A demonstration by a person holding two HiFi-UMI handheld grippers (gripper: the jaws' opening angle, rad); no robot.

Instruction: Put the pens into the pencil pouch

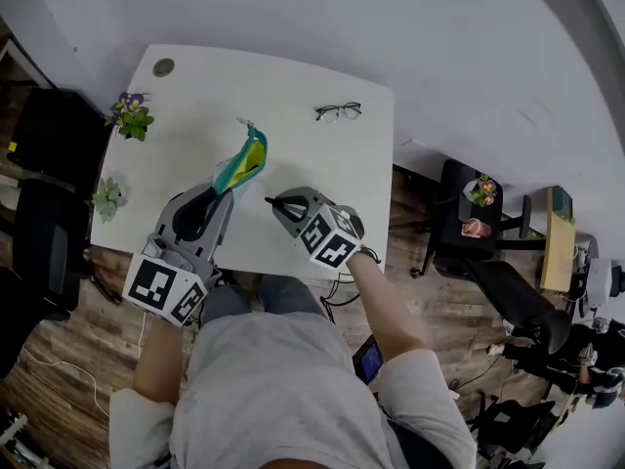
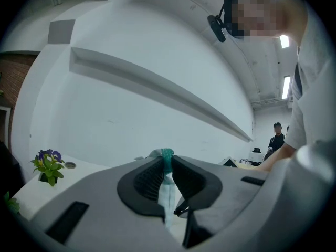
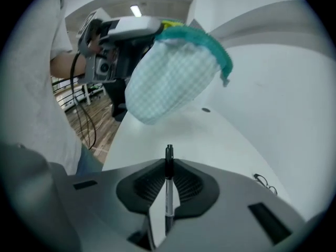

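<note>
Both grippers squeeze tight above the table, left gripper on the pouch in the air, right gripper on a pen whose low end hides behind its jaws.

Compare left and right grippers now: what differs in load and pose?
Load: the left gripper clamps the pouch by its edge; the right gripper clamps a pen.
Pose: the left gripper points about level, the right gripper tilts down toward the table.
Shared: both are shut on their load, side by side above the table.
</note>
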